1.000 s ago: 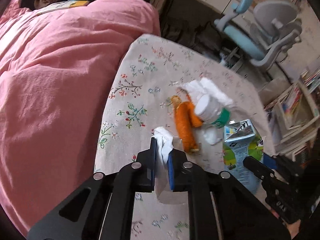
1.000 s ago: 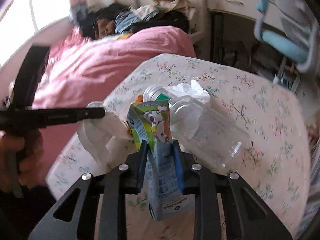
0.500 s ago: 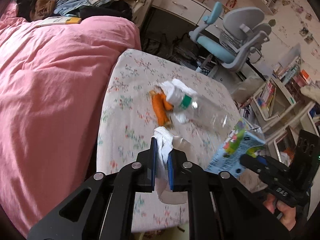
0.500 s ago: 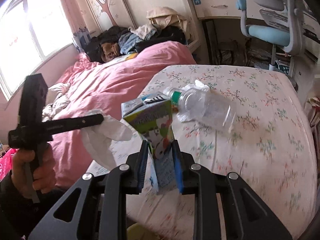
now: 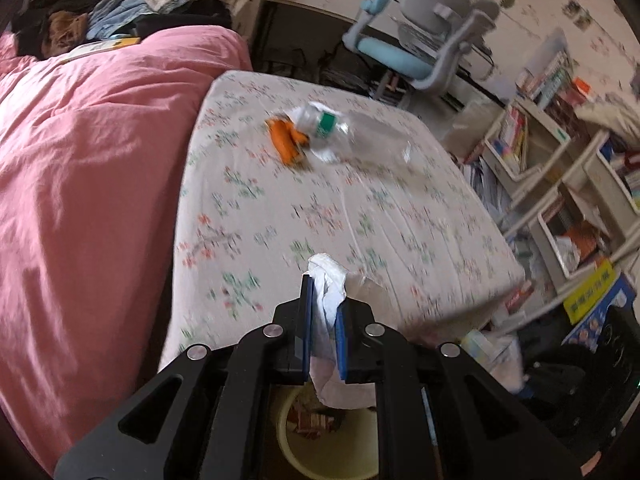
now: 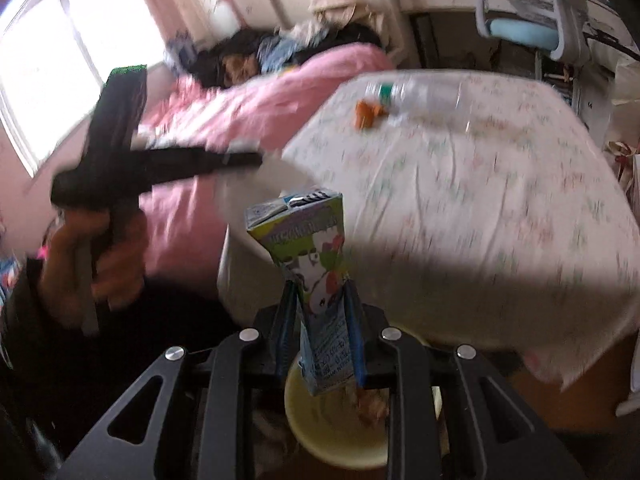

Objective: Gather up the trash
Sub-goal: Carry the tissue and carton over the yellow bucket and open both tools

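1. While the left gripper (image 5: 324,312) pinches a crumpled white tissue (image 5: 329,280) between its blue pads, the wad sticks up past the fingertips and hangs below them, above a pale yellow bin (image 5: 320,460) on the floor.
2. Clenched on a milk carton (image 6: 308,248), the right gripper (image 6: 320,308) holds it upright over the same bin (image 6: 332,432), near the table's (image 6: 480,200) near edge.
3. A bare hand (image 6: 92,260) grips the left tool's handle at the left.
4. Far across the floral cloth lie a clear plastic bottle (image 5: 360,136) and orange peel (image 5: 286,140), touching.
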### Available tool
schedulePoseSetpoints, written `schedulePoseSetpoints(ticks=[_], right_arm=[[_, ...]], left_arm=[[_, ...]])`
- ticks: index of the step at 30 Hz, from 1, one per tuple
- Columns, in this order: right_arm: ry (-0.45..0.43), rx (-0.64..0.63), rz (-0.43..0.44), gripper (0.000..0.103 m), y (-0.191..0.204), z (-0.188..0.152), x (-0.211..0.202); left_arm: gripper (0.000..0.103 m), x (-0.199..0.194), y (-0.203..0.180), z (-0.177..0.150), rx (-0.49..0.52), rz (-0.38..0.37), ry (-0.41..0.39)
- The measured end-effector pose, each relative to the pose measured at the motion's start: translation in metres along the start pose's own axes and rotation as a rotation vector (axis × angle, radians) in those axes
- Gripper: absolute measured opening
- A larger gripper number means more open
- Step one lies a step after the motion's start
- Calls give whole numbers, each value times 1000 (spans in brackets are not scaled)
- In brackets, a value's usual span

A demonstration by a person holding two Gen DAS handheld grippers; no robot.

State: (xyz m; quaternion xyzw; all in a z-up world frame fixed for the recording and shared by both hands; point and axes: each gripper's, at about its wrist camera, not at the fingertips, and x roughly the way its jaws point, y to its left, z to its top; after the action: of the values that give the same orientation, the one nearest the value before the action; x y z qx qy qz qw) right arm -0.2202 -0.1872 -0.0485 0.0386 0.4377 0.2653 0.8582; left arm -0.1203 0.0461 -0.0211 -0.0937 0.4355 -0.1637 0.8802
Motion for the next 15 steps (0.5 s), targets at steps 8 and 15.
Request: schedulePoseSetpoints(ticks=[8, 15], right_arm=[[-25, 109, -97, 65, -27, -10, -4], [-115, 264, -72, 65, -54, -9, -17]], left_arm=[[10, 15, -21, -45, 78, -6, 161], [44, 31, -47, -70, 218, 39, 272]])
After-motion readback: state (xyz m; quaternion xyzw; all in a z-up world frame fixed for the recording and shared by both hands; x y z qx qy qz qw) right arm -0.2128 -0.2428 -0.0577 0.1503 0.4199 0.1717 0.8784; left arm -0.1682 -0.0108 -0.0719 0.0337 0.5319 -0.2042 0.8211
